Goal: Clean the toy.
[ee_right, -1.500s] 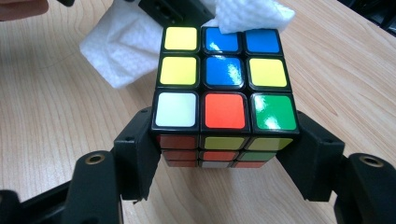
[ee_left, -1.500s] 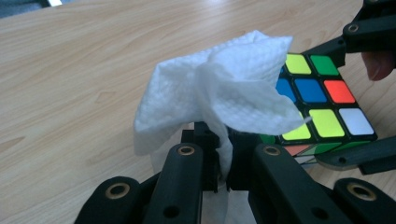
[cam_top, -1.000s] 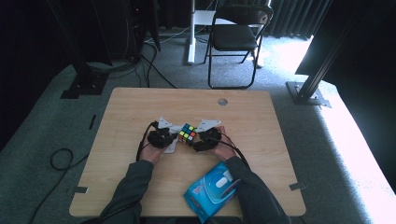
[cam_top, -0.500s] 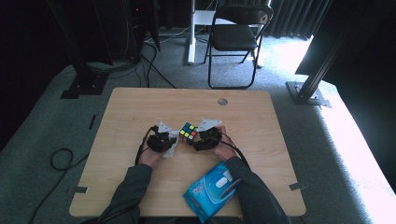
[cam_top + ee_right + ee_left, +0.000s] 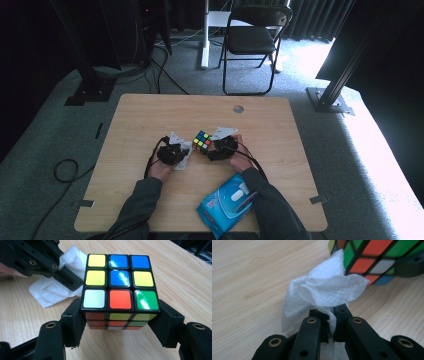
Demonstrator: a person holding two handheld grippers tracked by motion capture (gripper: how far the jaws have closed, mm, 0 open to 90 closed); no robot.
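High view: person sitting at the light wooden table (image 5: 150, 115), both forearms coming in from the near edge, one black two-jaw gripper in each hand.

Right gripper (image 5: 120, 322) is grasping the multicoloured plastic puzzle cube (image 5: 120, 287), jaws pressing on its two opposite lower sides, cube sitting upright between them near the table's middle (image 5: 202, 141). Top face is showing yellow, blue, white, orange and green squares.

Left gripper (image 5: 331, 326) is clenched on a crumpled white paper wipe (image 5: 324, 290), jaws pinching its lower part, the rest bunching up ahead of them. Left gripper view: wipe's far corner is touching the side of the cube. Right gripper view: wipe (image 5: 55, 287) is lying just beside the cube's left side, left gripper coming in from the upper left.

Blue-and-white soft pack of wipes (image 5: 227, 202) is lying at the near edge, under the right forearm.
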